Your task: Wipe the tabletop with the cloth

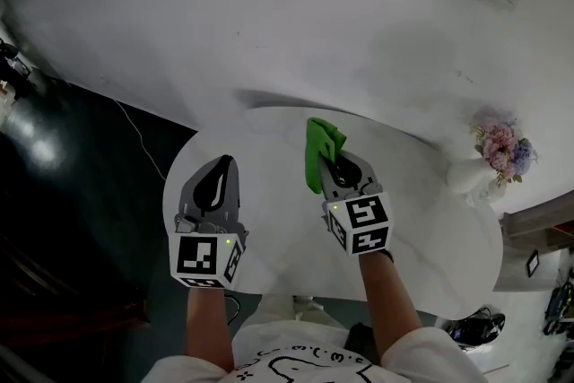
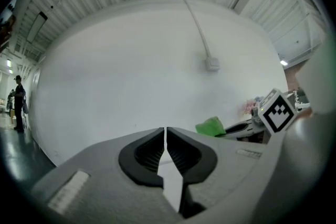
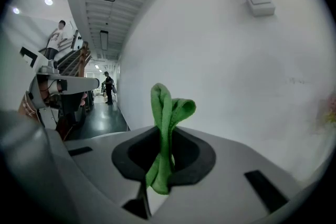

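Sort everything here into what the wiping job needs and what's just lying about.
For the job: green cloth, clamped in the right gripper; white tabletop.

Not part of it: vase of flowers at the table's right; left gripper, shut and empty.

The table (image 1: 421,229) is bare across its left, middle and near right, so you can pass a gripper there freely. One obstacle stands on it: the vase (image 1: 473,175) of flowers at the far right edge. The wall (image 1: 269,13) rises just behind the far edge and limits forward reach. A bare strip separates the left gripper (image 1: 223,162) from the right gripper (image 1: 328,159), which pinches the cloth (image 1: 317,143).
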A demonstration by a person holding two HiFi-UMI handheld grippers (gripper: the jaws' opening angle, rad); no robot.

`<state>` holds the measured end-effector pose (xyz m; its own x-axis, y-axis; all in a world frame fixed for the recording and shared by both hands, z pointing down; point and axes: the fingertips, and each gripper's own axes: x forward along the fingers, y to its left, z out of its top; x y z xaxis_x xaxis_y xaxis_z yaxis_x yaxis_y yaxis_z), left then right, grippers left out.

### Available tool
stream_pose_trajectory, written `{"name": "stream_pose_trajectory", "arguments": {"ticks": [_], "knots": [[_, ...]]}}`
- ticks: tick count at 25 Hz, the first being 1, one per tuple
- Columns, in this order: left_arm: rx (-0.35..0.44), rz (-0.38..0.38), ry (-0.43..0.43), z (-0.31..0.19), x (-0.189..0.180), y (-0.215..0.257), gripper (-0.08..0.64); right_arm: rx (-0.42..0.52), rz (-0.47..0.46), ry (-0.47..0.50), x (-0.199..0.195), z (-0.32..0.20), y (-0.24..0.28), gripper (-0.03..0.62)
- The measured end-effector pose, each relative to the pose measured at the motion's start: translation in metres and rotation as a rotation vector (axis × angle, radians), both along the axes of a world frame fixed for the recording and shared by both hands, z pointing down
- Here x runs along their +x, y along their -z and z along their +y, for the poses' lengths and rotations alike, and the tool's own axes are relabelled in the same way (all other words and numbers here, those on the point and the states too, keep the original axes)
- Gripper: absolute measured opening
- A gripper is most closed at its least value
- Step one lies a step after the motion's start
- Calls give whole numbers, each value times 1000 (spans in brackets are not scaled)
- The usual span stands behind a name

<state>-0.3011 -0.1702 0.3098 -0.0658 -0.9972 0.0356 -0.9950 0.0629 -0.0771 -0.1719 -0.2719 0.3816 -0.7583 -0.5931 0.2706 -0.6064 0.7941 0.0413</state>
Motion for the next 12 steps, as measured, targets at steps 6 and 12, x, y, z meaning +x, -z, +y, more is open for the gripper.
{"name": "stream_pose_trajectory", "arguments": {"ticks": [6,12], "knots": [[-28,14,-26,-20,-24,-16,25,-84,26,22,-49,-32,-29,46],[-42,37,-32,-33,-49,-30,25,-218,48,12,-88,-64,-72,46]]}}
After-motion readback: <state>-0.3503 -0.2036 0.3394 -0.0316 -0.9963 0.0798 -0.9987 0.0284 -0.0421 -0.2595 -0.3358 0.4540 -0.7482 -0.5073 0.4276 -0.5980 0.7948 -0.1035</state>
